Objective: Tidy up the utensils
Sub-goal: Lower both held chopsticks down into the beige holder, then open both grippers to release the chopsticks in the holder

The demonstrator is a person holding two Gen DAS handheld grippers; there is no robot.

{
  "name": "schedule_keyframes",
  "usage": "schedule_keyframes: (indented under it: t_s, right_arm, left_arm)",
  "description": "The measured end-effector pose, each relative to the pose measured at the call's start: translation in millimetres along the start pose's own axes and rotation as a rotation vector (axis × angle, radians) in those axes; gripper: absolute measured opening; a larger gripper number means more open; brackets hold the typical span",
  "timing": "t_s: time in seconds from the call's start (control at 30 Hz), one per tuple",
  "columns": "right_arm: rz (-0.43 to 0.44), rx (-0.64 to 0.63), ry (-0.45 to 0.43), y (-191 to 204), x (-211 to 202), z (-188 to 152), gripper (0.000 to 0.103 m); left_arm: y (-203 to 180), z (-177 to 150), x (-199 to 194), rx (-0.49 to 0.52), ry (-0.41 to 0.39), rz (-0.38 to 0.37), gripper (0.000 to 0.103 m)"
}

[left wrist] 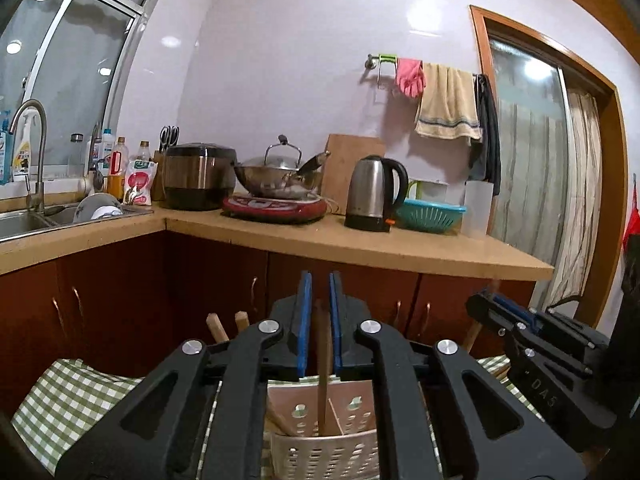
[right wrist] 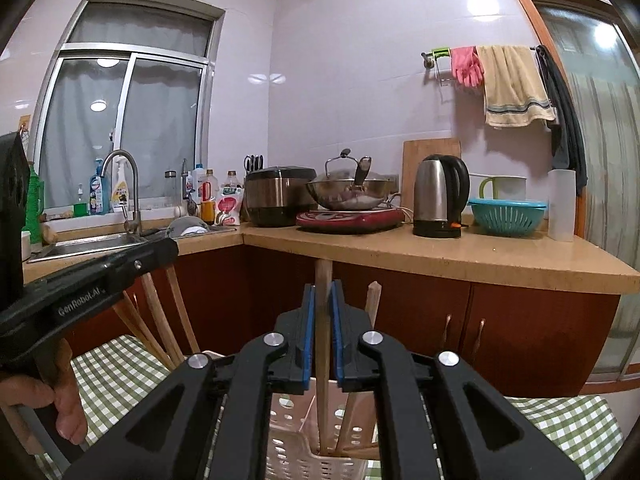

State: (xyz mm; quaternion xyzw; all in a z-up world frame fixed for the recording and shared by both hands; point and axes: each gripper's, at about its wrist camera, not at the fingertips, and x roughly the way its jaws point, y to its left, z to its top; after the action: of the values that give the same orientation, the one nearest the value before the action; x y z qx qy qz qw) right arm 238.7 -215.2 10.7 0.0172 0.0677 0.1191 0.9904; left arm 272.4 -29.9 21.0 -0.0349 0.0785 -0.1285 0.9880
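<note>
A white perforated utensil holder [left wrist: 320, 456] [right wrist: 296, 452] stands on a green checked cloth [left wrist: 68, 400] [right wrist: 120, 368], right below both grippers. In the left wrist view a wooden chopstick [left wrist: 323, 360] stands upright in the holder between the blue pads of my left gripper [left wrist: 319, 277]; a thin gap shows beside it, so the pads are open. My right gripper [right wrist: 322, 286] likewise straddles an upright wooden stick [right wrist: 323, 272] that rests in the holder, with its pads just off it. More wooden handles [right wrist: 160, 320] lean out of the holder at the left.
Behind runs an L-shaped counter [right wrist: 480, 256] over red-brown cabinets, carrying a kettle [right wrist: 438, 196], a wok [right wrist: 348, 192] on a red cooker, a rice cooker [right wrist: 276, 196] and a teal colander [right wrist: 506, 216]. A sink [right wrist: 92, 244] is at the left. A hand [right wrist: 60, 400] holds the left gripper's handle.
</note>
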Motion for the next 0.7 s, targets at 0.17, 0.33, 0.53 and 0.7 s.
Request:
schedule_keyframes:
  t_s: [0.17, 0.33, 0.53, 0.7]
  right_arm:
    - [-0.017, -0.012, -0.009, 3.2, -4.7, 3.9, 0.032]
    - [-0.030, -0.010, -0.015, 4.3, -12.6, 6.6, 0.046]
    - [-0.054, -0.004, -0.030, 4.4, -27.7, 13.0, 0.060]
    - [-0.082, -0.005, -0.040, 5.8, -42.7, 18.3, 0.074]
  left_arm:
    - [0.9, -0.3, -1.3, -0.005, -0.004, 0.006, 0.047]
    - [-1.1, 5.4, -6.6, -0.002, -0.015, 0.002, 0.060]
    - [-5.6, 15.1, -17.1, 0.005, -0.035, 0.002, 0.073]
    - [-9.7, 22.4, -32.2, 0.013, -0.053, 0.020, 0.082]
